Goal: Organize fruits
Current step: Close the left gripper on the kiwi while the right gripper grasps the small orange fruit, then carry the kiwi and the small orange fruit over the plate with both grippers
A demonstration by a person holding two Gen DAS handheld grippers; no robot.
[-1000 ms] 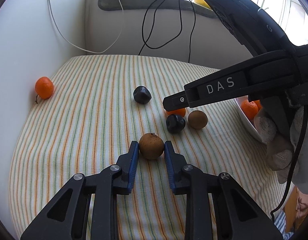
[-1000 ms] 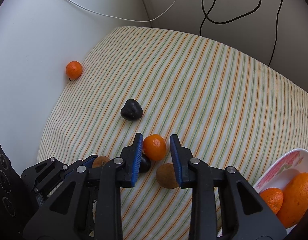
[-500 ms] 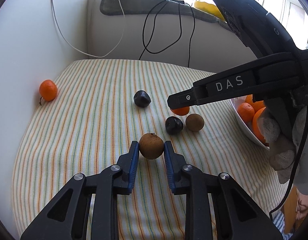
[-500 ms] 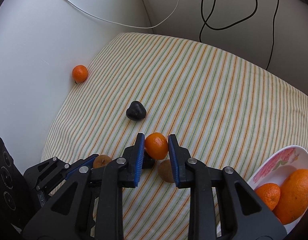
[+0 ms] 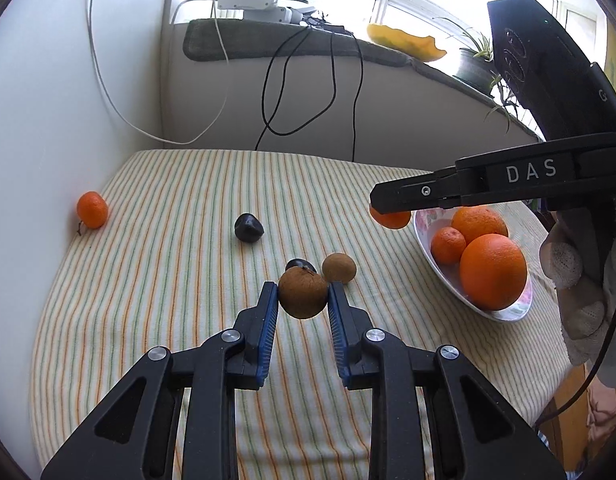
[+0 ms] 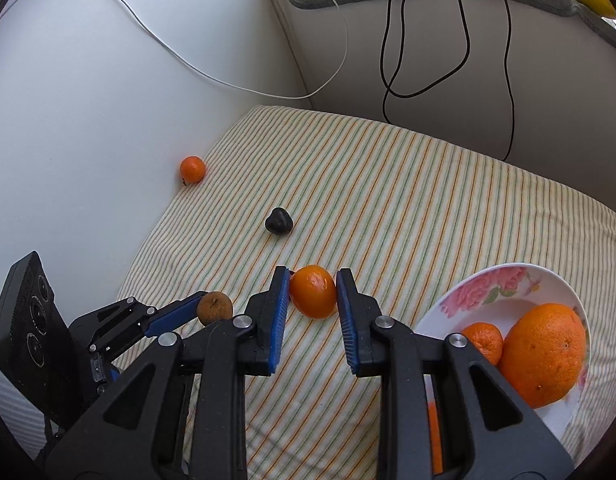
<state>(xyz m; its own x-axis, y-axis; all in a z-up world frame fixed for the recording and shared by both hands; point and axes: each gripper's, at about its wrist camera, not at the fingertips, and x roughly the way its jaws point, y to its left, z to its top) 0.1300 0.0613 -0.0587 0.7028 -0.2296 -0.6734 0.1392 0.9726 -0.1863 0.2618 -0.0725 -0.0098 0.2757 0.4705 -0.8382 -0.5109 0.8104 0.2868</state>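
My left gripper (image 5: 302,295) is shut on a brown round fruit (image 5: 302,295) and holds it above the striped cloth. My right gripper (image 6: 312,292) is shut on a small tangerine (image 6: 312,292) and holds it in the air just left of the flowered white bowl (image 6: 507,284). In the left wrist view the right gripper (image 5: 389,212) sits at the bowl's rim (image 5: 421,236). The bowl holds two oranges (image 5: 492,271) and a tangerine (image 5: 447,245). On the cloth lie a second brown fruit (image 5: 339,267), two dark plums (image 5: 248,228) and a tangerine (image 5: 92,209) by the left wall.
The striped cloth (image 5: 168,280) covers a table set in a corner. White walls stand left and behind. Black and white cables (image 5: 300,80) hang from the window sill. A gloved hand (image 5: 587,280) holds the right gripper at the right edge.
Both grippers have risen off the cloth with their fruits. The right gripper has carried the tangerine rightward to the bowl's rim. The bowl shows more fully now.
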